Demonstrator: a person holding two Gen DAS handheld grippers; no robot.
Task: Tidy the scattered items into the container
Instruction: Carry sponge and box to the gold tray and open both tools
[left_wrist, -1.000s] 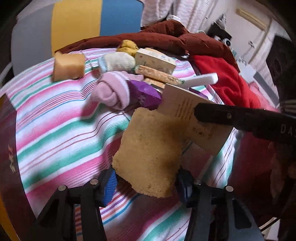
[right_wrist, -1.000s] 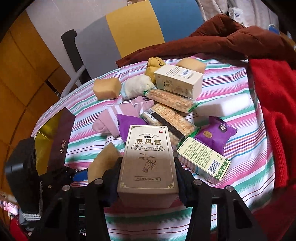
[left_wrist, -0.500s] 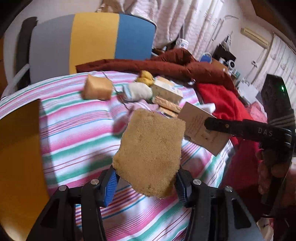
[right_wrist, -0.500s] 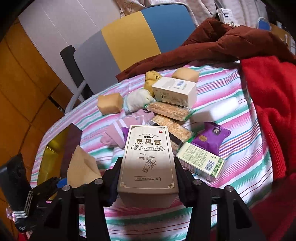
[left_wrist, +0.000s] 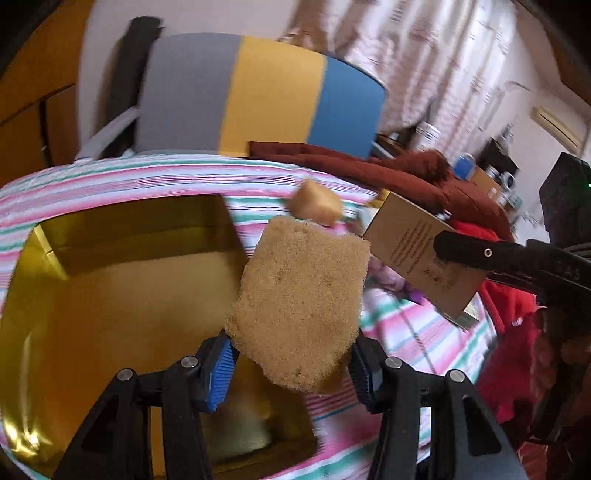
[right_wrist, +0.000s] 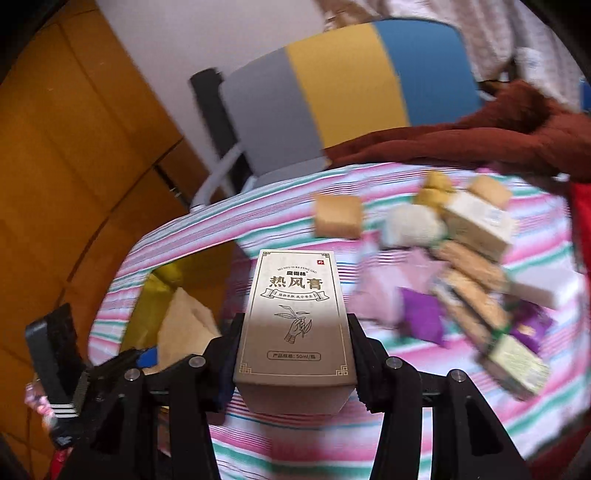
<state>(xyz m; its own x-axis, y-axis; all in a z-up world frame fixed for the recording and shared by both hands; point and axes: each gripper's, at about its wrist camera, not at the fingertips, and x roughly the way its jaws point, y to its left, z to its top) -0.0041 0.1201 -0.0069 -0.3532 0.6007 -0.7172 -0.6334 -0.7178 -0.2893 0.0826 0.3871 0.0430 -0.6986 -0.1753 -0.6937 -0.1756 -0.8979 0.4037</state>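
**Gold-lined container sits left of and below the left fingers; sponge and carton both in hand**

Item 1 — tan sponge (left_wrist: 299, 314). Coarse, flat, roughly rectangular slab. My left gripper (left_wrist: 291, 365) is clamped on its lower end, blue pads (left_wrist: 221, 363) pressing in from either side. Its long axis runs straight out ahead of the fingers, tilted slightly right at the far end.

Item 2 — gold container (left_wrist: 122, 295). Open-topped box with shiny yellow inner walls, resting on the striped cloth (left_wrist: 413, 332). From my left fingers it lies ahead, to the left and beneath; the sponge overhangs its right-hand wall, so I judge only part of the sponge is over the opening. A short shift leftward looks needed before release.

Item 3 — beige carton (right_wrist: 295, 325) with printed Chinese lettering. My right gripper (right_wrist: 293, 373) grips its near end, jaws closed on both long sides, long axis pointing away from the fingers. From these fingers the container is ahead-left, largely hidden behind the carton and the left tool.

Item 4 — remaining clutter (right_wrist: 461, 266): snack packs, small boxes, socks, ahead-right of the right fingers, well apart from the container.

Assessment: left hand is nearer the container and should deposit first.
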